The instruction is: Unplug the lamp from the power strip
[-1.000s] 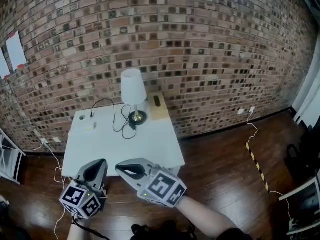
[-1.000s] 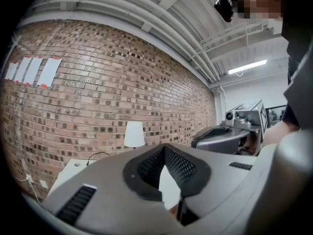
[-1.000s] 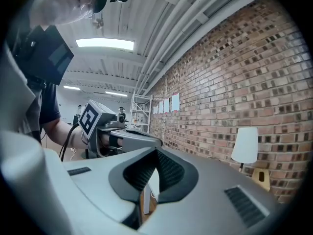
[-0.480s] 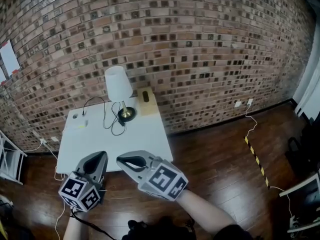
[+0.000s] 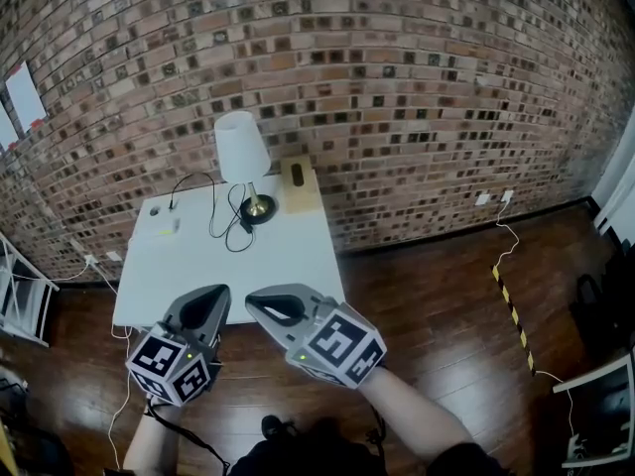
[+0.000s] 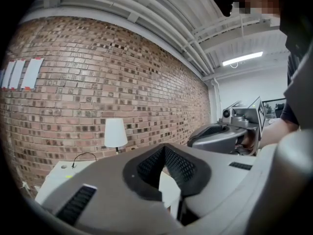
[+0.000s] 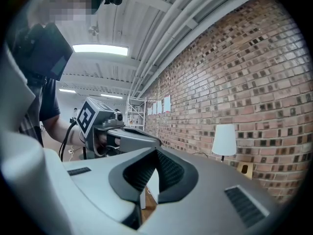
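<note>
A lamp with a white shade [image 5: 242,148] and a dark round base [image 5: 260,208] stands at the back of a white table [image 5: 258,266]. Its black cord [image 5: 220,228] loops leftward to a plug [image 5: 171,205] at the table's back left; the white power strip there is hard to make out. My left gripper [image 5: 205,303] and right gripper [image 5: 275,305] hover side by side at the table's front edge, both shut and holding nothing. The left gripper view shows the lamp [image 6: 116,132] beyond the left gripper [image 6: 164,150]. The right gripper [image 7: 156,152] has the lamp [image 7: 225,140] far to its right.
A small wooden box [image 5: 296,186] stands right of the lamp. A brick wall [image 5: 397,87] backs the table. On the wood floor a cable with yellow-black tape [image 5: 511,310] runs from a wall outlet [image 5: 484,198]. A white rack [image 5: 18,300] stands at left.
Both grippers and the head camera have shifted together across the room. The table and lamp now sit slightly further left in the head view. Both grippers stay shut.
</note>
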The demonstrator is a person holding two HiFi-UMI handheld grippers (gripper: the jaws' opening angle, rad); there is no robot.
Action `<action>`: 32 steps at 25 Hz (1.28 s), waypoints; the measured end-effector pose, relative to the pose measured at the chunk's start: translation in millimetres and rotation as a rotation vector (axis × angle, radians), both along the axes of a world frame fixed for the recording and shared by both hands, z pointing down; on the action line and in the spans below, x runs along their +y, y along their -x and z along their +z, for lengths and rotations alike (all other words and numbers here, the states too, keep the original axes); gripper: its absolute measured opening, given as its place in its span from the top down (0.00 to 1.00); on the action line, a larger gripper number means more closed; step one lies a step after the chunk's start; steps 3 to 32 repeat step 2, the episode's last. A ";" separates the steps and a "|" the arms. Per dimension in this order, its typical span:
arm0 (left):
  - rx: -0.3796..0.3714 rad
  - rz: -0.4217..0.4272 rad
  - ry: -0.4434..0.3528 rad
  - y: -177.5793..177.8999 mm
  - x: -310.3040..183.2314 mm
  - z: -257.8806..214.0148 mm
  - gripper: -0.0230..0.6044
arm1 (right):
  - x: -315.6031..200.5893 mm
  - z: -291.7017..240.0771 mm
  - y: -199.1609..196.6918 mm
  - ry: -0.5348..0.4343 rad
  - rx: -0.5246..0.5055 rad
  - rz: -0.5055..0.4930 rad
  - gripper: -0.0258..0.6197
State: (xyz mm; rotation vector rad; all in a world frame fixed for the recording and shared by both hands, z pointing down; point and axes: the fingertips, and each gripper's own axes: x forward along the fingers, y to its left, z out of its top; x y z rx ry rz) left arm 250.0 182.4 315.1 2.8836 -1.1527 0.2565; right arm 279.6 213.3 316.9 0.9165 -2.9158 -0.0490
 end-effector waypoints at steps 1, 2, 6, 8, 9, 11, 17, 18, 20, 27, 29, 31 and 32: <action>-0.002 0.001 0.002 1.6 -1.7 0.6 0.94 | -1.7 0.4 1.7 0.001 0.002 0.000 0.99; -0.004 0.001 0.004 3.4 -3.5 1.2 0.94 | -3.4 0.6 3.6 0.001 0.004 0.000 0.99; -0.004 0.001 0.004 3.4 -3.5 1.2 0.94 | -3.4 0.6 3.6 0.001 0.004 0.000 0.99; -0.004 0.001 0.004 3.4 -3.5 1.2 0.94 | -3.4 0.6 3.6 0.001 0.004 0.000 0.99; -0.004 0.001 0.004 3.4 -3.5 1.2 0.94 | -3.4 0.6 3.6 0.001 0.004 0.000 0.99; -0.004 0.001 0.004 3.4 -3.5 1.2 0.94 | -3.4 0.6 3.6 0.001 0.004 0.000 0.99; -0.004 0.001 0.004 3.4 -3.5 1.2 0.94 | -3.4 0.6 3.6 0.001 0.004 0.000 0.99; -0.004 0.001 0.004 3.4 -3.5 1.2 0.94 | -3.4 0.6 3.6 0.001 0.004 0.000 0.99; -0.004 0.001 0.004 3.4 -3.5 1.2 0.94 | -3.4 0.6 3.6 0.001 0.004 0.000 0.99; -0.004 0.001 0.004 3.4 -3.5 1.2 0.94 | -3.4 0.6 3.6 0.001 0.004 0.000 0.99; -0.004 0.001 0.004 3.4 -3.5 1.2 0.94 | -3.4 0.6 3.6 0.001 0.004 0.000 0.99; -0.004 0.001 0.004 3.4 -3.5 1.2 0.94 | -3.4 0.6 3.6 0.001 0.004 0.000 0.99; -0.004 0.001 0.004 3.4 -3.5 1.2 0.94 | -3.4 0.6 3.6 0.001 0.004 0.000 0.99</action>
